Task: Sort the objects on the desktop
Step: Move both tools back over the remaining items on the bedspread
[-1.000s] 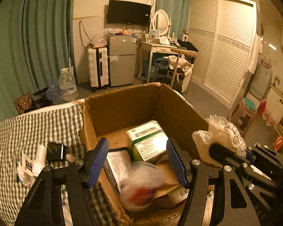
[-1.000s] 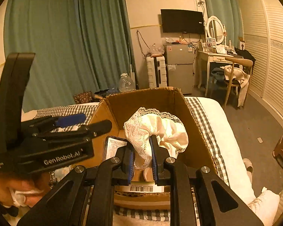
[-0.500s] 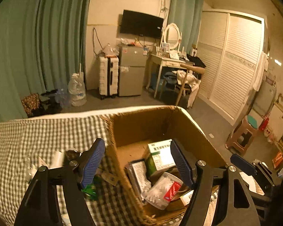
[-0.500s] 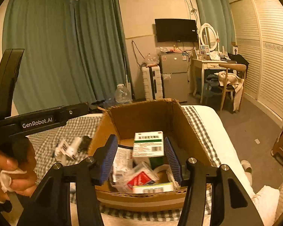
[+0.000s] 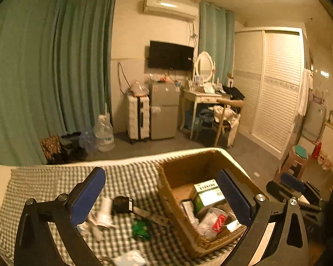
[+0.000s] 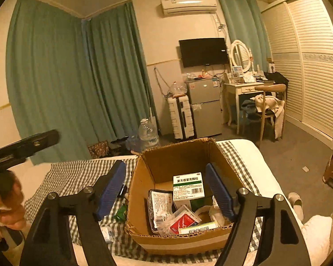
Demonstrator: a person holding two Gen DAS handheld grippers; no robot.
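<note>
Grippers, two — left gripper (image 5: 161,197) and right gripper (image 6: 167,191) both opening, empty; one cardboard box (image 6: 177,242), one green-white medicine carton (image 6: 188,185) inside.

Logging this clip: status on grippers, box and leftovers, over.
Left gripper and right gripper both opening, empty. Cardboard box holds medicine carton and packets. Small items still on checked cloth. Nothing blocking.

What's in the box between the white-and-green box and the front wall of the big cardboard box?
In the right wrist view, a clear bag with a red packet lies between the white-and-green box and the cardboard box's front wall, with a flat barcoded box beside it.
</note>
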